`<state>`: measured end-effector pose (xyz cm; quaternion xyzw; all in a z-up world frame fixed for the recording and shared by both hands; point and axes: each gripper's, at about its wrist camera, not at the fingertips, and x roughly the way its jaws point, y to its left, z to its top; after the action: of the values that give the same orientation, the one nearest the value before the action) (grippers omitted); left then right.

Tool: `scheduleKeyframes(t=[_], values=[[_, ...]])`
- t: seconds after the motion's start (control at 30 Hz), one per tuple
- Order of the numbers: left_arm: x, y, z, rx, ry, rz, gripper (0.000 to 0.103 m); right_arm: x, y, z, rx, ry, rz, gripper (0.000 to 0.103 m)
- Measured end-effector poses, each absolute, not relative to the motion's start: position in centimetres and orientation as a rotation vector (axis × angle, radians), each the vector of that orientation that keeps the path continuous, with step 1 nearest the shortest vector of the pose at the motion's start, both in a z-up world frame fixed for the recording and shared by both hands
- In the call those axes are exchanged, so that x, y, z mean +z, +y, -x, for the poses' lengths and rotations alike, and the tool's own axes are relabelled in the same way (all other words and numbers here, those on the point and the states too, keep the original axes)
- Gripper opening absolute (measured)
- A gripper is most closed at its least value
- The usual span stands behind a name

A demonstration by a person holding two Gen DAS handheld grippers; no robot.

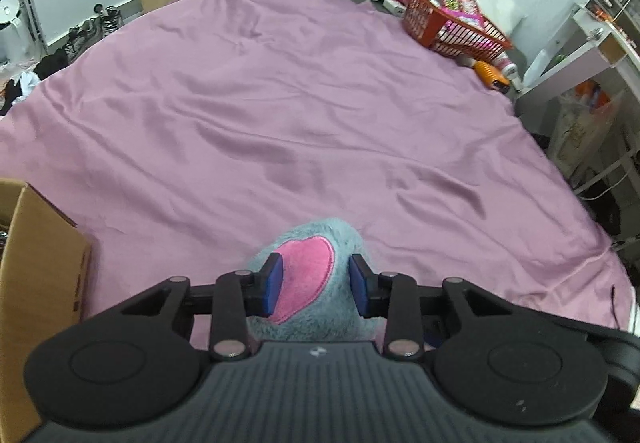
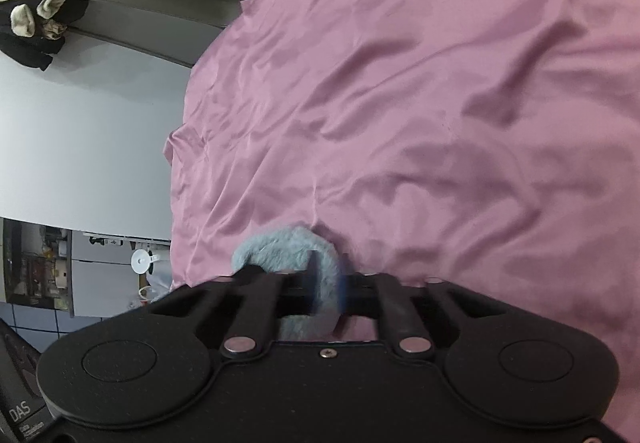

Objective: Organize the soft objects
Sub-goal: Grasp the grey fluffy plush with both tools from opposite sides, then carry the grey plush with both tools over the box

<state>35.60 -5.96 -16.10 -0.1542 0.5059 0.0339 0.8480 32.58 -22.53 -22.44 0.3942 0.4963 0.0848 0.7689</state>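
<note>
Left hand-held gripper [image 1: 316, 285] clamping blue plush toy [image 1: 316, 243], "DAS" label [image 2: 19, 414] beside right hand-held gripper [image 2: 325, 291]

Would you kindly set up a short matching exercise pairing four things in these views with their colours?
Things:
1. plush toy
2. bed sheet
3. basket
4. cardboard box

Colours:
a. red
b. brown
c. grey-blue with a pink patch
d. mauve pink

Pairs: 1-c, 2-d, 3-a, 4-b

Blue-grey plush toy [image 1: 316, 243] with pink patch; mauve sheet [image 1: 280, 103].
</note>
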Motion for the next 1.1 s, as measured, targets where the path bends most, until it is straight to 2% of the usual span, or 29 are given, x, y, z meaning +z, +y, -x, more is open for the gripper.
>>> scheduleKeyframes(t=[0.07,0.23,0.27,0.37,0.5,0.57,0.67,0.7,1.1], values=[[-16.4,-5.5,-35.6,0.087,1.08,0.322,0.035,-22.5,-22.3,-32.7,0.201,1.084,-0.86,0.006],[-16.9,-4.4,-35.1,0.095,1.092,0.366,0.027,-22.5,-21.2,-32.9,0.263,1.101,-0.857,0.009],[-16.9,-4.3,-34.9,0.092,1.09,0.373,0.026,-22.4,-20.9,-32.9,0.273,1.105,-0.853,0.011],[-16.7,-3.8,-34.5,0.086,1.089,0.4,0.024,-22.2,-20.2,-32.8,0.268,1.112,-0.811,0.03],[-16.3,-3.0,-33.7,0.074,1.087,0.444,0.023,-22.3,-20.0,-32.6,0.257,1.118,-0.805,0.037],[-16.1,-2.7,-33.2,0.06,1.085,0.471,0.023,-22.1,-19.9,-32.5,0.259,1.11,-0.792,0.037],[-15.5,-2.5,-32.6,0.049,1.08,0.482,0.023,-21.9,-19.5,-32.3,0.275,1.109,-0.764,0.015],[-15.4,-2.4,-32.4,0.05,1.08,0.483,0.023,-21.5,-19.4,-32.1,0.282,1.101,-0.746,0.013],[-11.7,0.3,-29.8,0.044,1.013,0.491,0.023,-16.9,-17.0,-29.3,0.405,0.984,-0.625,0.011]])
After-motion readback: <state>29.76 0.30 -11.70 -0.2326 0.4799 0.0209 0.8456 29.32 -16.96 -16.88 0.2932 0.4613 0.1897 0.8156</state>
